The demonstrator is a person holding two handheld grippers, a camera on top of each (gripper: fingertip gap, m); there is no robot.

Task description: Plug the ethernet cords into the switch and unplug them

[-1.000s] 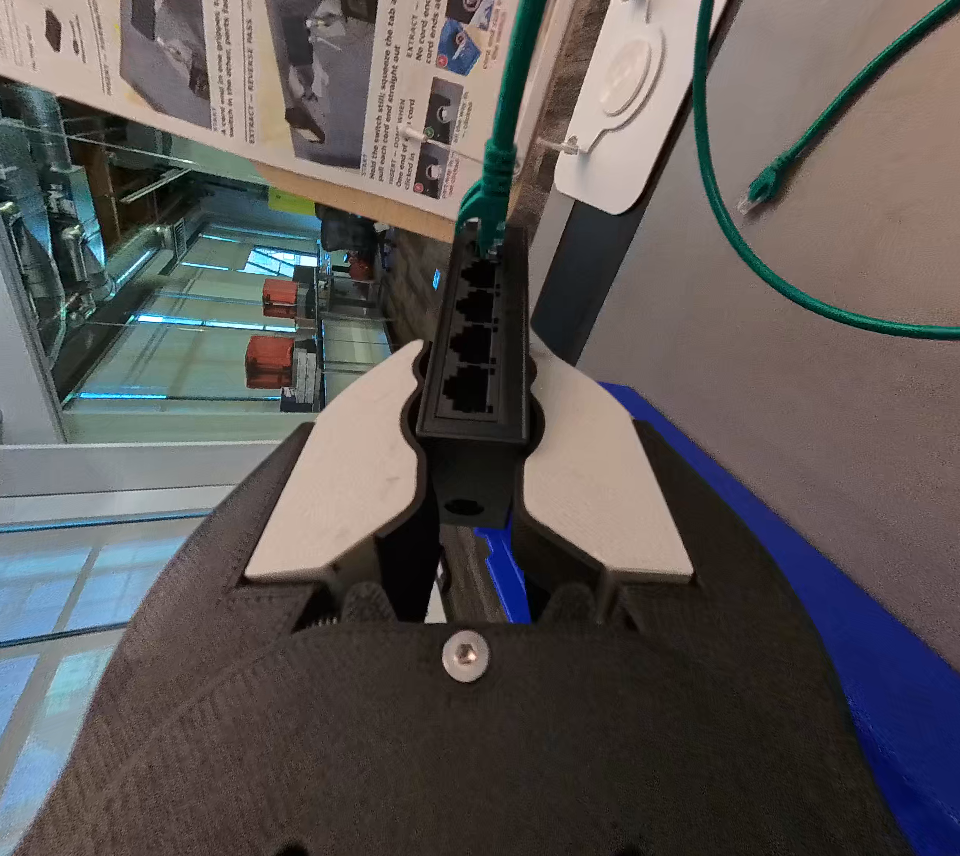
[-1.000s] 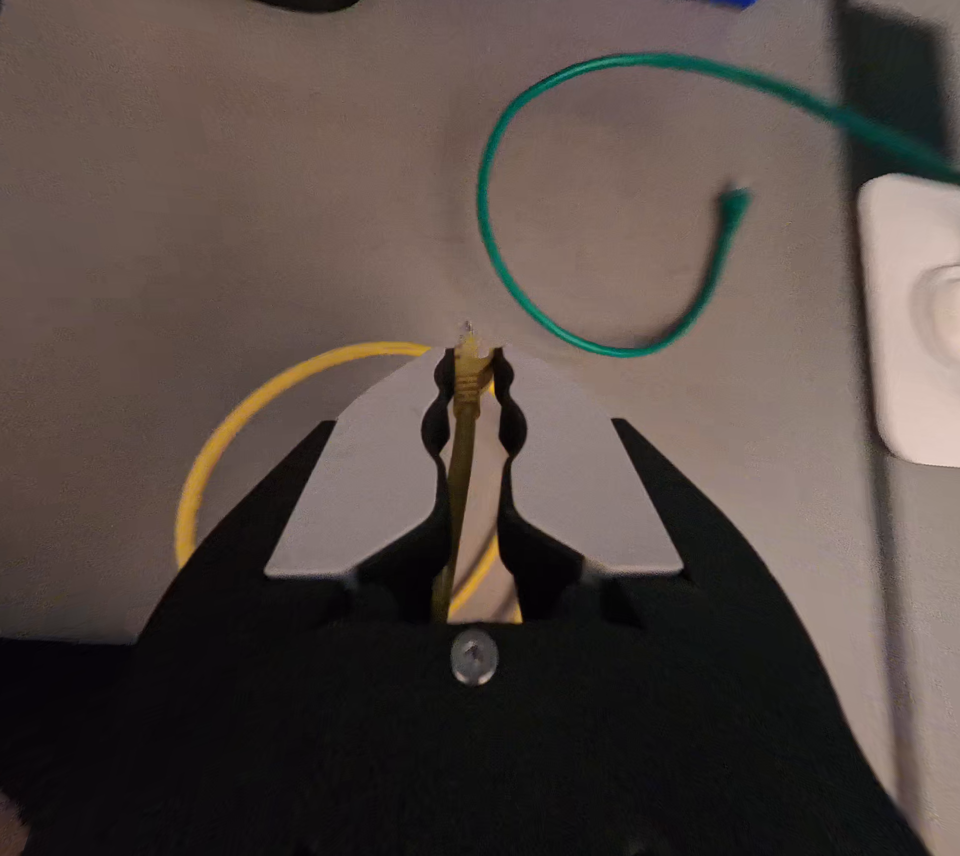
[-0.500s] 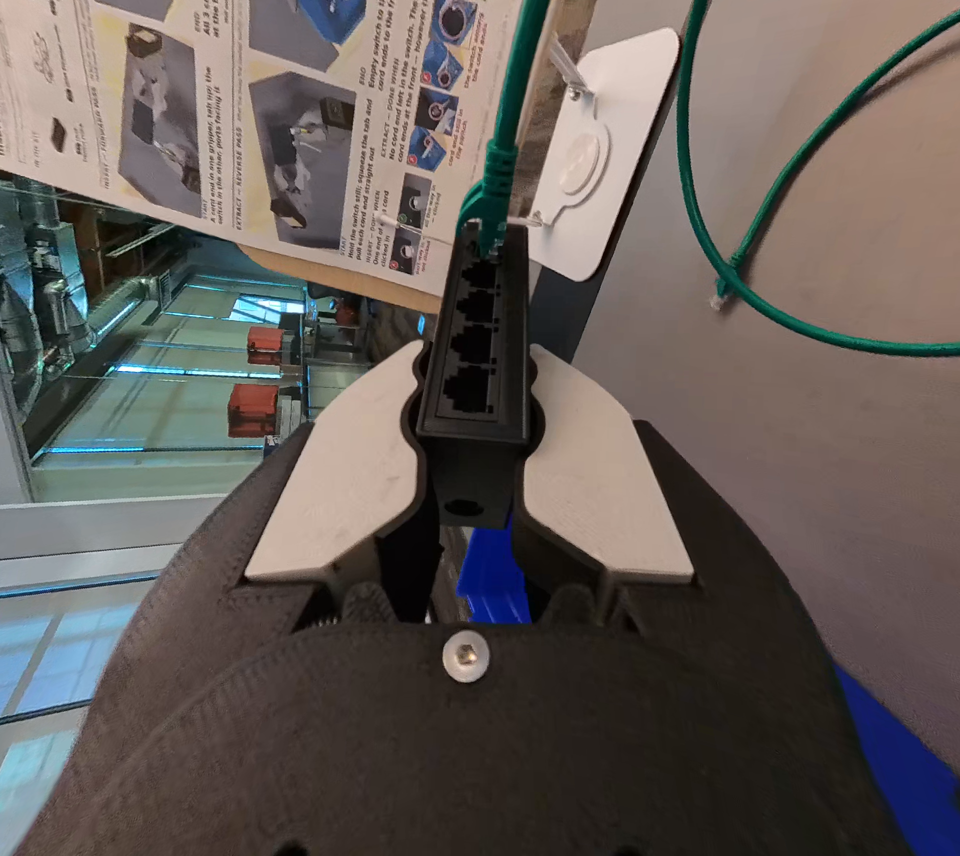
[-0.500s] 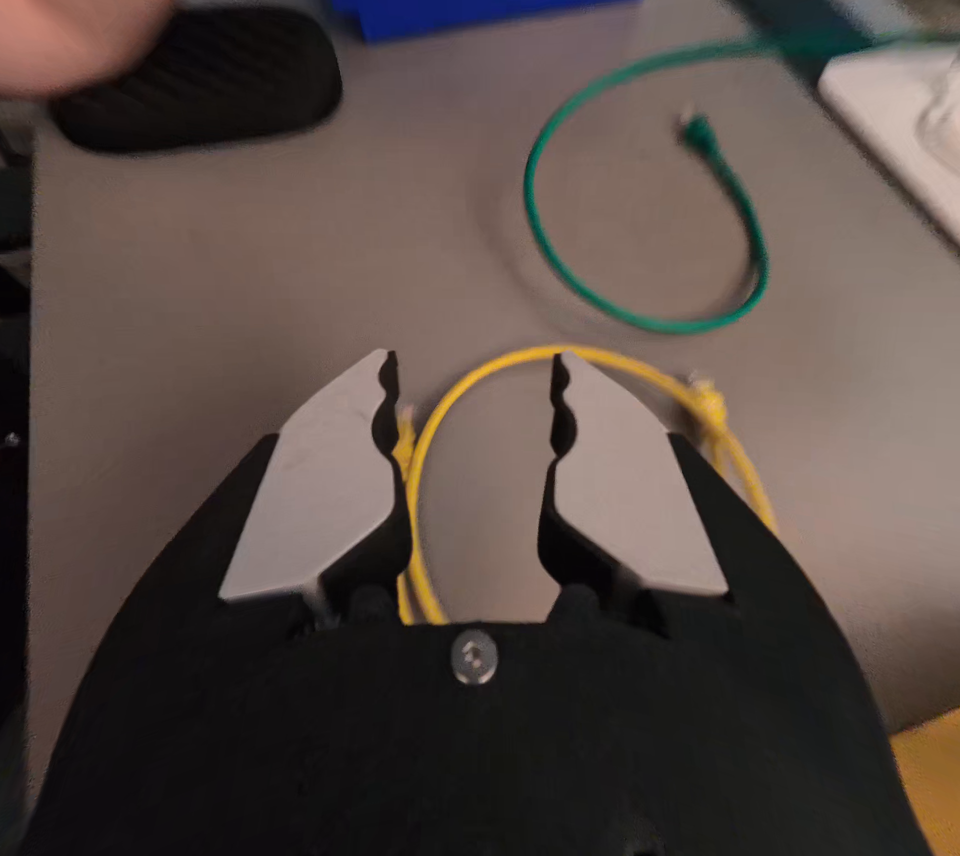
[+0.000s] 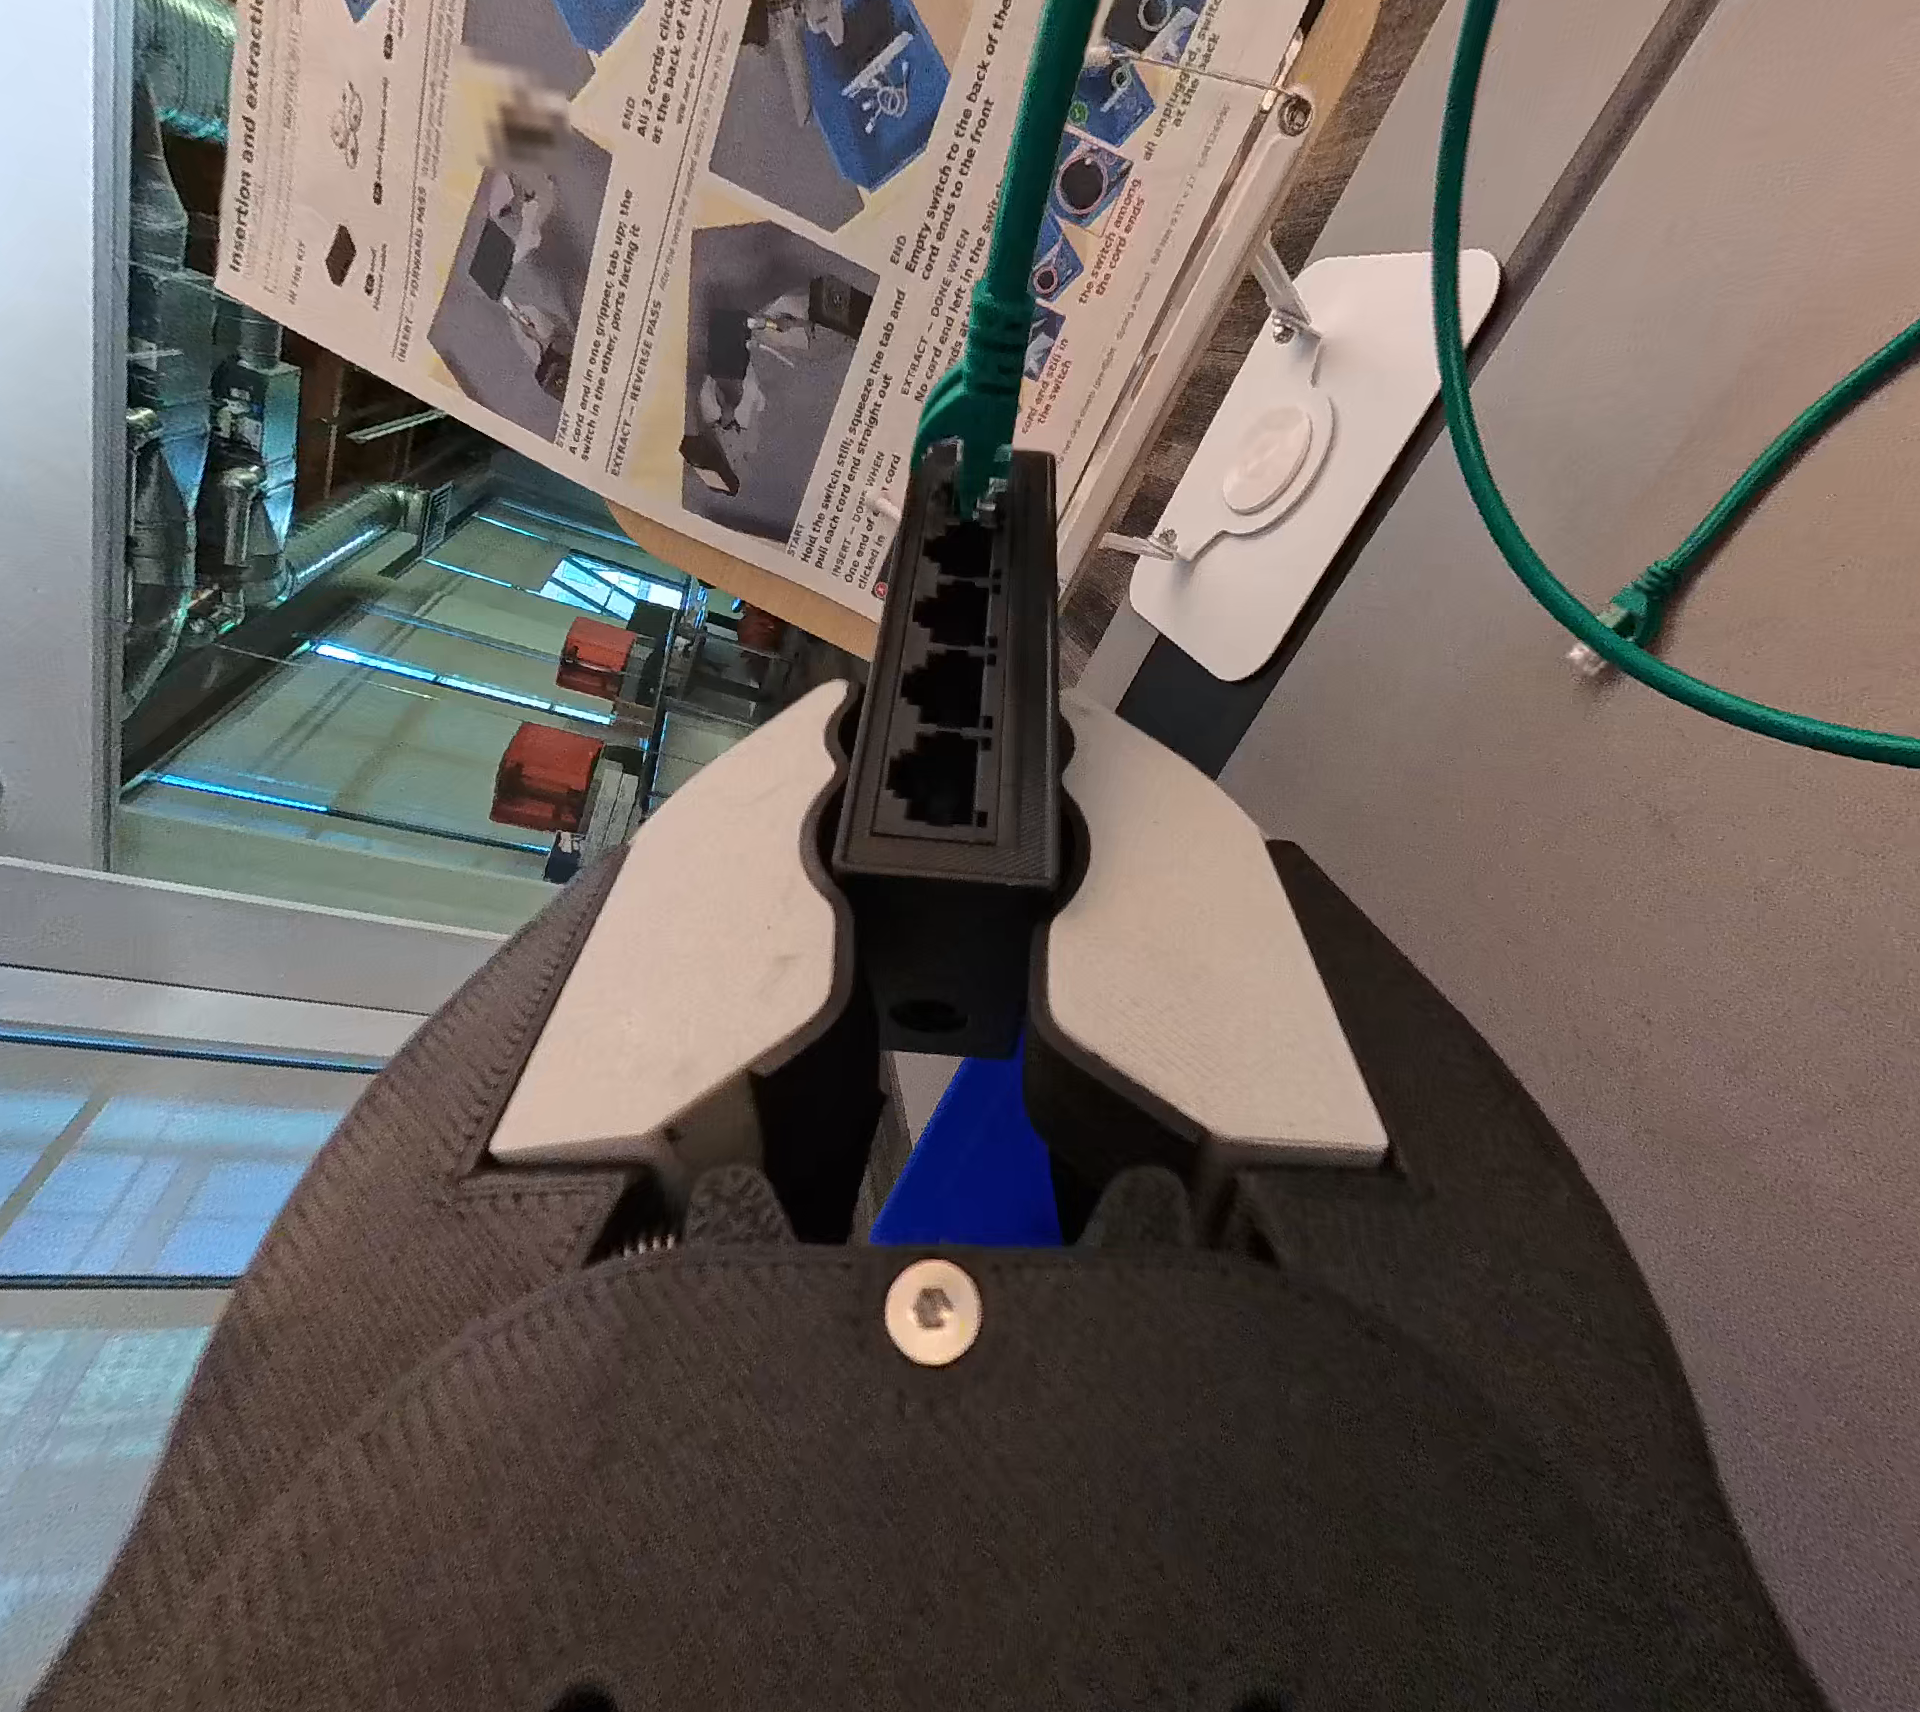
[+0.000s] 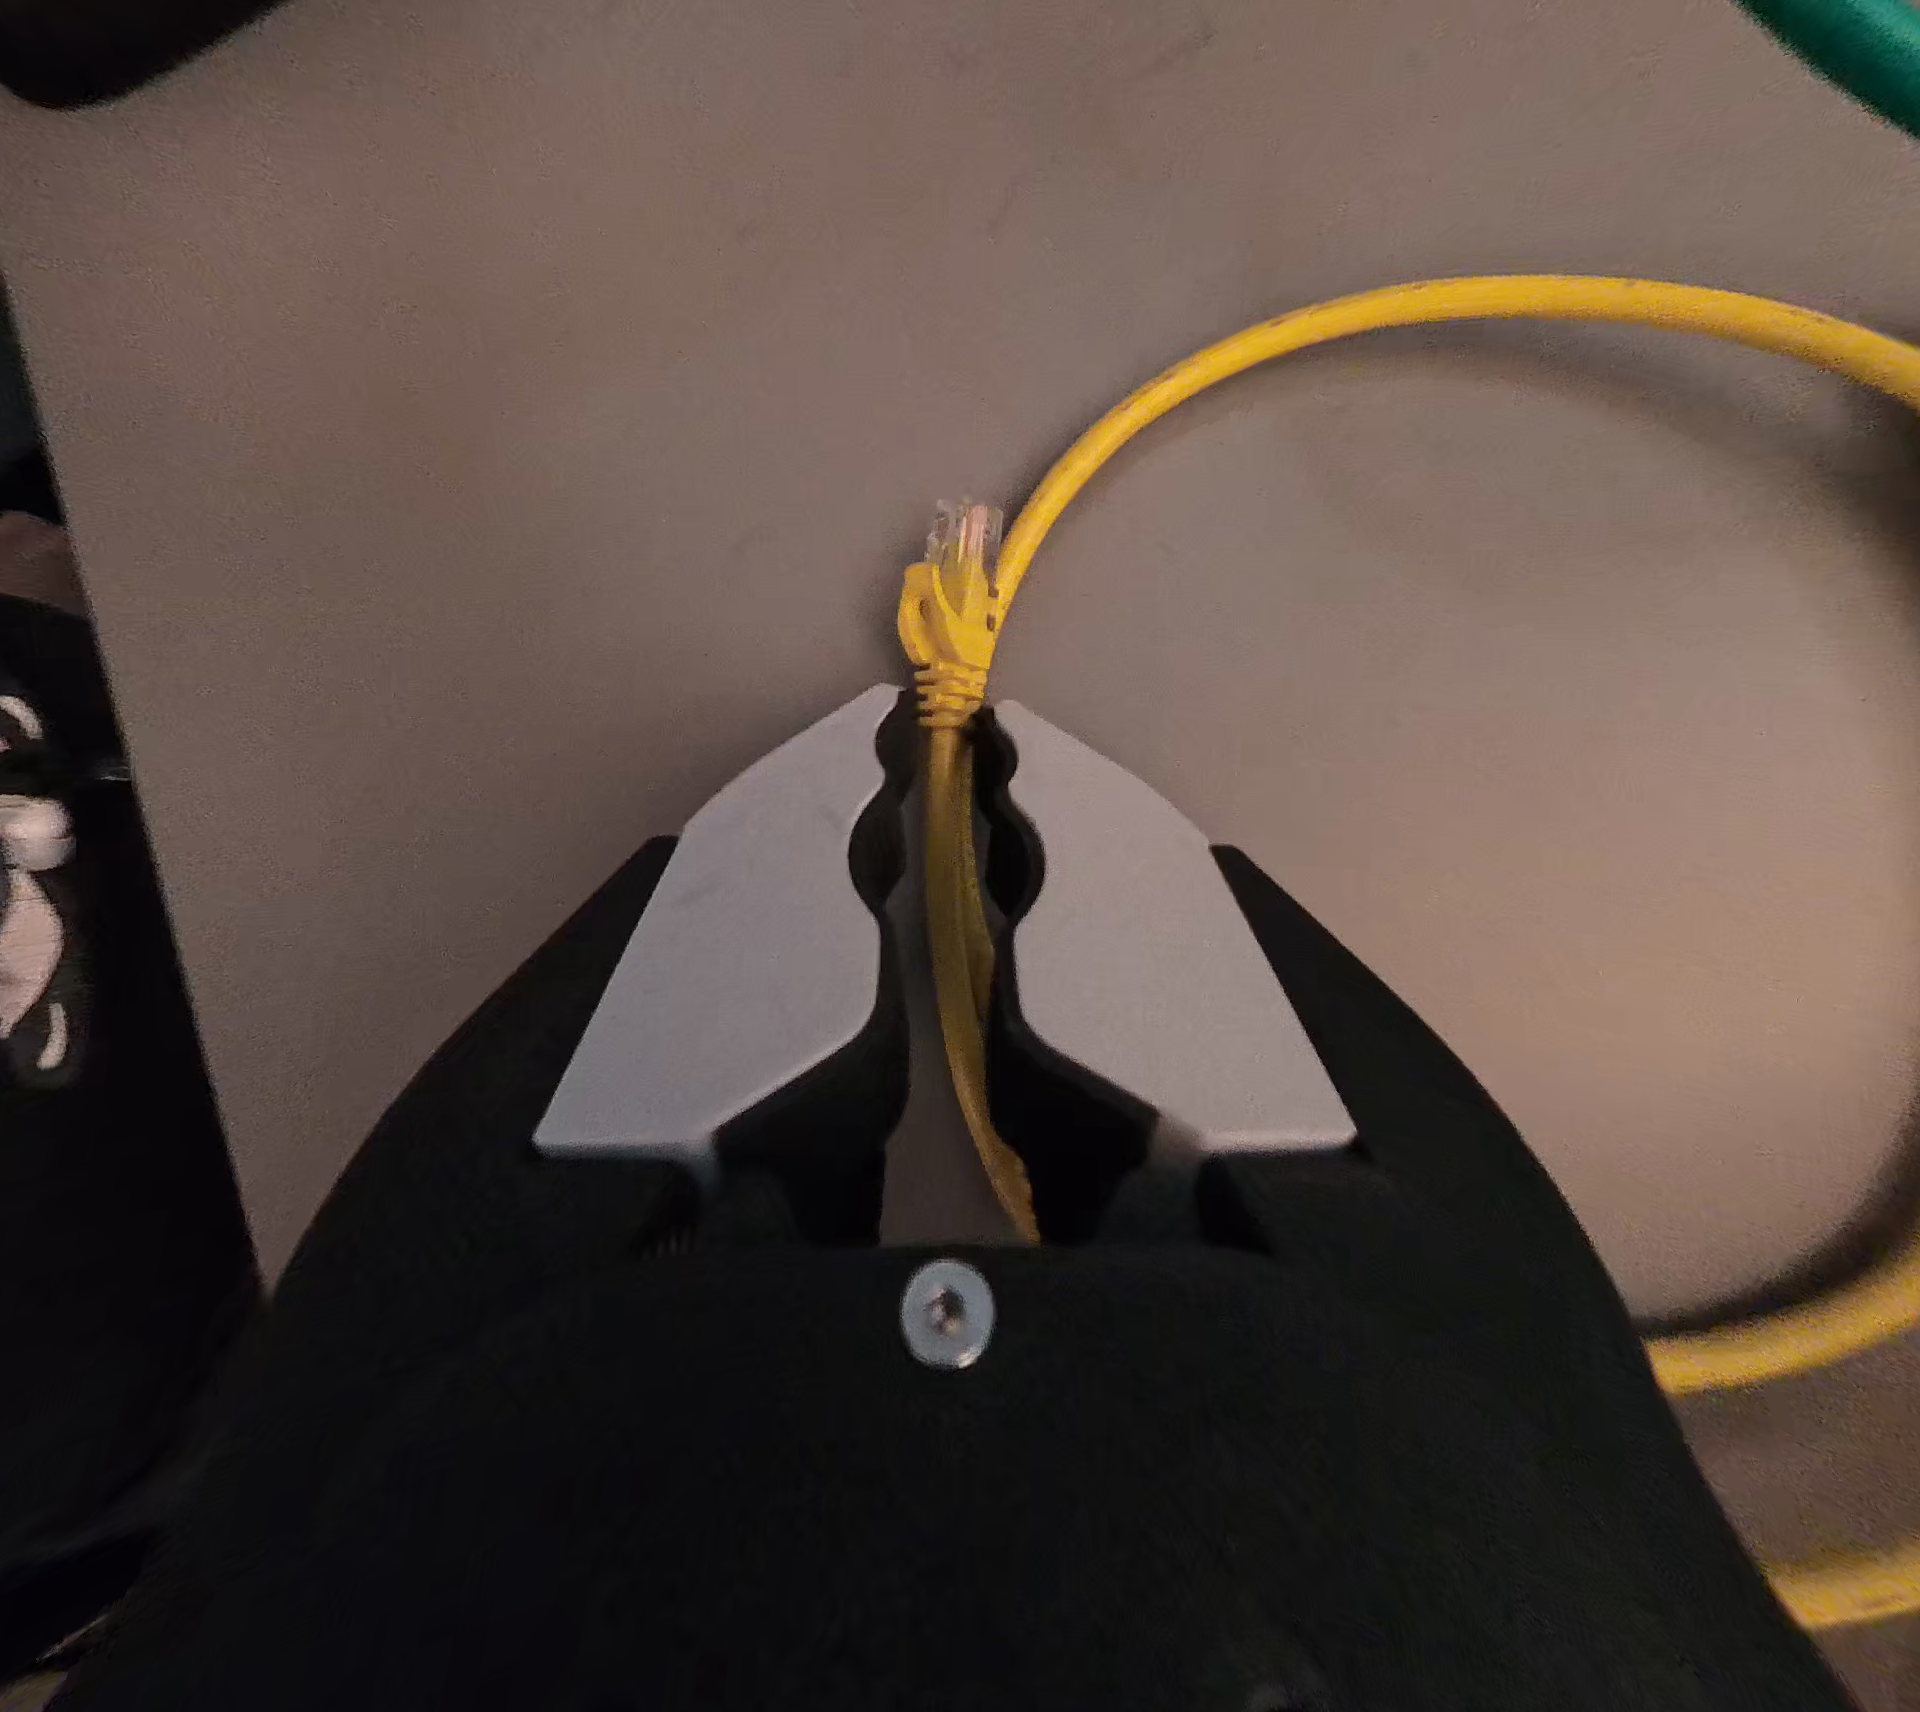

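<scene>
The left gripper (image 5: 956, 789) is clamped on the black switch (image 5: 961, 727), lifted clear of the grey table (image 5: 1558, 935) with a green cord (image 5: 1039, 156) plugged into its farthest port, while the right gripper (image 6: 943, 712) pinches the yellow cord (image 6: 1351, 312) just behind its clear-tipped plug (image 6: 951, 592)

Four ports gape free on the switch (image 5: 961, 706); the green cord (image 5: 1049, 135) blocks the far one. The yellow cord (image 6: 1455, 312) loops across open grey table (image 6: 727, 260).
</scene>
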